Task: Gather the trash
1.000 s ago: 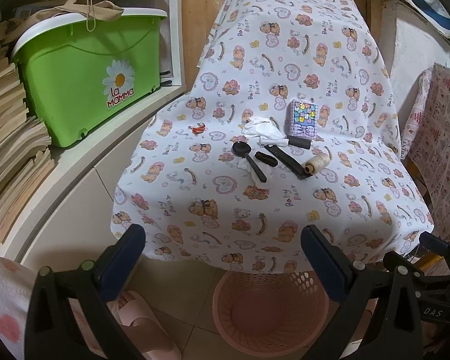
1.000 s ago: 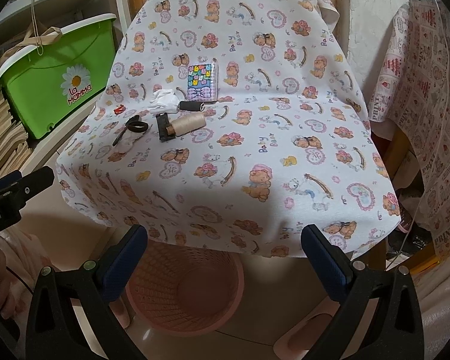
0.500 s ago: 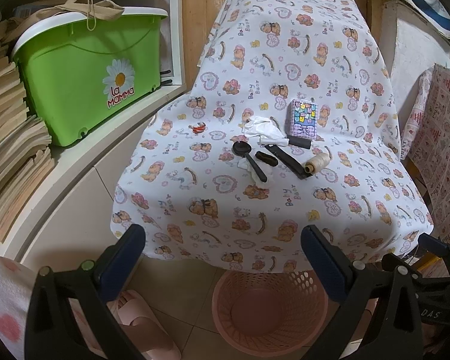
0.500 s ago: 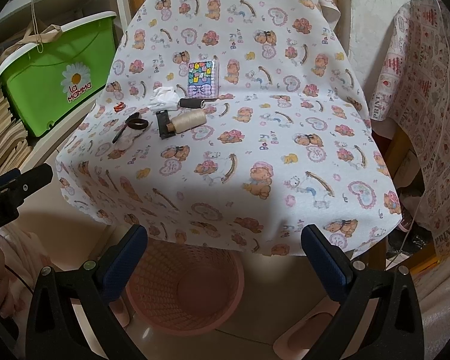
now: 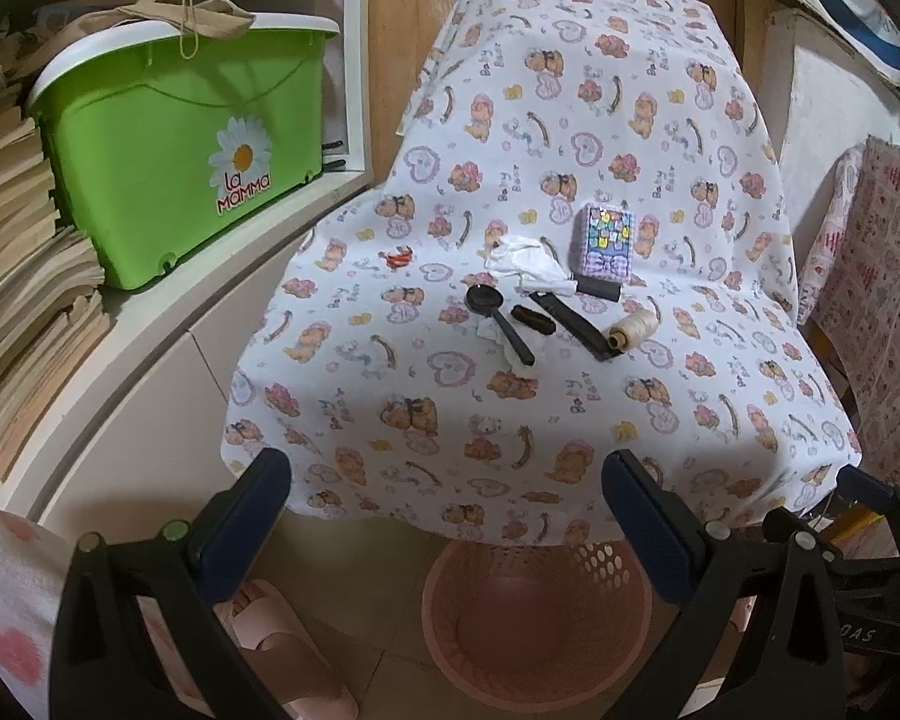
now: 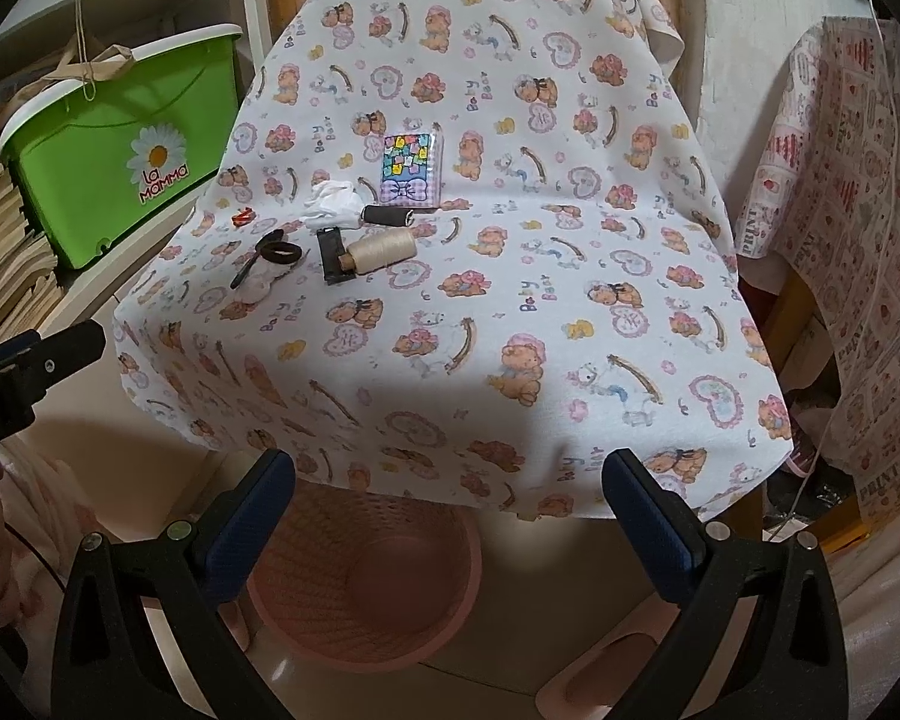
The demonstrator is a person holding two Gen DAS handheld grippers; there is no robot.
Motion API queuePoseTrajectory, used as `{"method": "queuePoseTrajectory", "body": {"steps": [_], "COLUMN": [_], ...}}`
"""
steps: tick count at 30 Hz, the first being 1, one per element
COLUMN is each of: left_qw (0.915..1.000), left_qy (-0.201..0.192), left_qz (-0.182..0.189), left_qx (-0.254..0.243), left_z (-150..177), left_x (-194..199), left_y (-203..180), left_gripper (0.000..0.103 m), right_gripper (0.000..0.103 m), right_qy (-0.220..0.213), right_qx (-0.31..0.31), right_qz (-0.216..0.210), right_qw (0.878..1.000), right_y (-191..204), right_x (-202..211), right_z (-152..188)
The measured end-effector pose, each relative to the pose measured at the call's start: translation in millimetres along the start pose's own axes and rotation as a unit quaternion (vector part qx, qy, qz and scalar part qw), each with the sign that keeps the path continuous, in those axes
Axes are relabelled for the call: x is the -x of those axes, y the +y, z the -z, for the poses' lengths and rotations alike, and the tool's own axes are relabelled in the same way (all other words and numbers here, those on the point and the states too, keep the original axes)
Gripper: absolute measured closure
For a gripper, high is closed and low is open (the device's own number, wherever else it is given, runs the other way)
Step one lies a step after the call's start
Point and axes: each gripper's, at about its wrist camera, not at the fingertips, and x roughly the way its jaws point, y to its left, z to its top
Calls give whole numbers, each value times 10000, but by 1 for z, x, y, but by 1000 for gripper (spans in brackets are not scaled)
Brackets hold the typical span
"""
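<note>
On the bear-print tablecloth (image 5: pixel 570 138) lie a crumpled white tissue (image 5: pixel 531 261) (image 6: pixel 332 204), a second flat scrap of tissue (image 5: pixel 498 336) under a black spoon (image 5: pixel 498 321), and a small red wrapper (image 5: pixel 397 256) (image 6: pixel 243 216). A pink perforated waste basket (image 5: pixel 537 612) (image 6: pixel 366 588) stands on the floor under the table's front edge. My left gripper (image 5: pixel 447 516) is open, held low in front of the table over the basket. My right gripper (image 6: pixel 447 516) is open too, to the right of the left one, nothing between its fingers.
Also on the cloth: a beige thread spool (image 5: pixel 633 329), a black spool (image 6: pixel 387 216), a flat black bar (image 5: pixel 576 324), a dark hair band (image 5: pixel 533 320), a patterned card pack (image 5: pixel 606 238). A green bin (image 5: pixel 168 150) sits on shelves at the left. Pink slippers (image 5: pixel 282 654) lie on the floor.
Both grippers have drifted slightly; the right wrist view has shifted a little toward the table. Nothing on the table has moved.
</note>
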Motion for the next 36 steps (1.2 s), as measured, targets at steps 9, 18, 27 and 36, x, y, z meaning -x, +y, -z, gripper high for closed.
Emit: {"method": "queuePoseTrajectory", "body": {"steps": [9, 18, 27, 36], "left_qw": [9993, 9994, 9956, 9996], "left_qy": [52, -83, -729, 135], "left_qz": [-299, -208, -586, 228], "left_qx": [-226, -281, -116, 107], "left_z": [4, 6, 4, -76], "left_x": [-2, 3, 14, -23], "left_y": [-3, -4, -3, 4], "left_gripper": [0, 0, 12, 45], "right_gripper": [0, 0, 8, 66], "right_qy": [1, 14, 62, -369], "right_qx": [67, 78, 64, 185], "right_qz": [-22, -55, -319, -714], "right_qw": [10000, 10000, 9995, 9966], "right_y": [5, 8, 9, -6], "right_x": [2, 1, 3, 20], "right_z": [2, 4, -4, -77]}}
